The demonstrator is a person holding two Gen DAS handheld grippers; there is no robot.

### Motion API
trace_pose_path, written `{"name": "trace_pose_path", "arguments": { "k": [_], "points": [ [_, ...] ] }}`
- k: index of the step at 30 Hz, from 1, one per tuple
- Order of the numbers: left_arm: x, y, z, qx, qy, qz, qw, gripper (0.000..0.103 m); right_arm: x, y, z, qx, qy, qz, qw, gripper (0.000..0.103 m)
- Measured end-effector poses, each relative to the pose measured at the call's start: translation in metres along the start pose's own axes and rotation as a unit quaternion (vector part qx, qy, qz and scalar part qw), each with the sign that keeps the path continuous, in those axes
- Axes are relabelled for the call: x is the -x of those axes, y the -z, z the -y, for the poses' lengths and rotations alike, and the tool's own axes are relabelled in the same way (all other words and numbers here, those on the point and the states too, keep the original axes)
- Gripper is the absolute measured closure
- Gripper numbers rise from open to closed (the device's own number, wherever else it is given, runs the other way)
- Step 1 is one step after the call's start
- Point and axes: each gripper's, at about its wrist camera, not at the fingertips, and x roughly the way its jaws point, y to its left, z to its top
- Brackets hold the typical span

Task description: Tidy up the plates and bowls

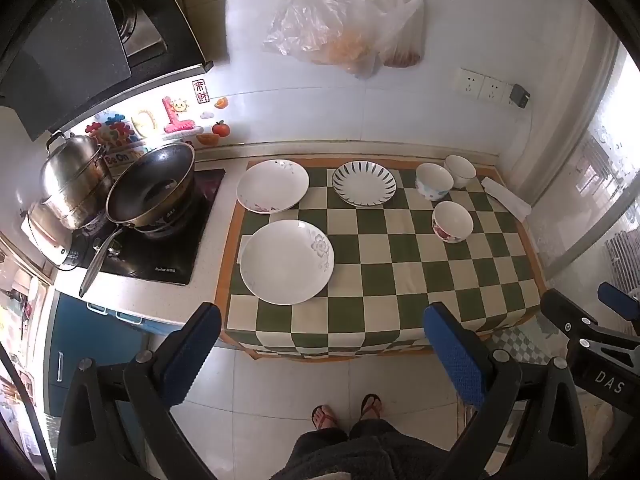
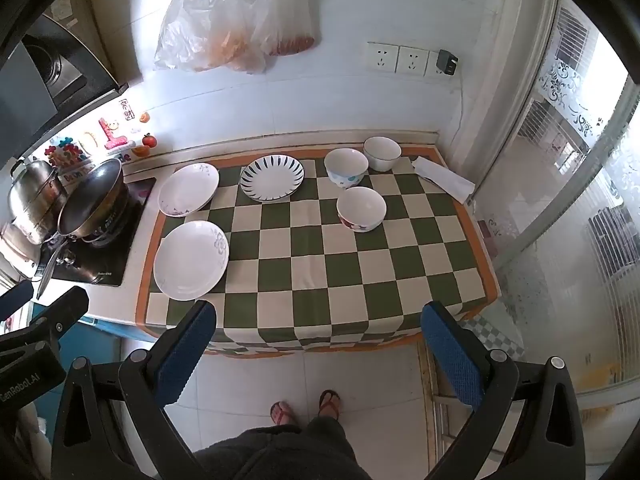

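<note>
On the counter: a green-and-cream checked cloth (image 1: 400, 256) covers the worktop and hangs over its near edge.
Plates: 3, all on the left half. Near-left flower plate (image 1: 287, 262) lies alone; far-left white plate (image 1: 273, 186) sits behind it; striped plate (image 1: 364, 183) is just right of that one, apart from it.
Bowls: 3, far right. Dotted bowl (image 2: 346, 168) and plain bowl (image 2: 382, 153) stand close side by side, contact unclear; red-flowered bowl (image 2: 361, 209) stands nearer, apart from both.
Left of cloth: black hob (image 1: 160, 240) with a wok (image 1: 152, 188) and a steel pot (image 1: 76, 184); the wok handle points toward the near counter edge, beside the near-left plate.
Far-right corner: folded white paper (image 2: 444, 180) by the wall.
Above: plastic bags (image 1: 348, 20) hang on the far wall, sockets (image 2: 400, 59) to their right.
Open room: the near-right and middle of the cloth lie bare.
Left gripper (image 1: 320, 320): jaws wide apart, empty, above the floor before the counter.
Right gripper (image 2: 318, 318): jaws wide apart, empty, alongside.
</note>
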Motion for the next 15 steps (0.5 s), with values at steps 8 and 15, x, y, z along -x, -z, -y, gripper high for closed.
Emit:
{"name": "trace_pose_path", "arguments": {
  "k": [8,15],
  "points": [
    [0.0003,-0.0024,0.0007,0.001,0.001,0.001,1.0000,0.000,-0.0017,-0.0017,-0.0007,0.000,0.000,0.001,1.000,0.000],
    [0.0006,-0.0024,0.0007,0.001,0.001,0.001,1.0000,0.000,-0.0052,-0.0027,0.0023,-0.001,-0.002,-0.001,1.000,0.000]
  ]
}}
